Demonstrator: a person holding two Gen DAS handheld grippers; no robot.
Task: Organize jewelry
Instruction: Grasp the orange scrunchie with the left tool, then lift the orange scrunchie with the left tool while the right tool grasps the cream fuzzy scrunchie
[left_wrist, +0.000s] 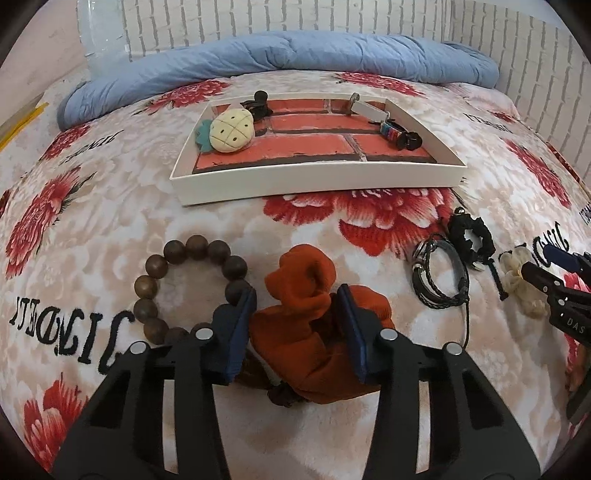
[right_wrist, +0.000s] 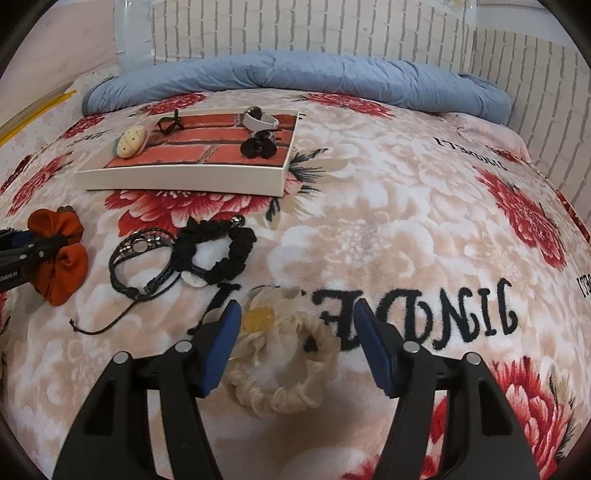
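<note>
My left gripper (left_wrist: 297, 306) has its jaws around an orange scrunchie (left_wrist: 314, 325) lying on the floral blanket, pads touching its sides. A brown bead bracelet (left_wrist: 184, 288) lies just left of it. My right gripper (right_wrist: 299, 325) is open, its jaws astride a cream scrunchie (right_wrist: 288, 369) with a yellow stone. A black cord bracelet (right_wrist: 142, 264) and a black scrunchie (right_wrist: 218, 251) lie between the two grippers. A white tray (left_wrist: 314, 181) with a brick-pattern floor holds a pineapple plush (left_wrist: 231, 131), hair clips and a white watch (right_wrist: 258, 120).
A rolled blue quilt (left_wrist: 280, 51) lies along the far edge of the bed against a white brick wall (right_wrist: 295, 29). The orange scrunchie and left gripper also show at the left in the right wrist view (right_wrist: 59, 254).
</note>
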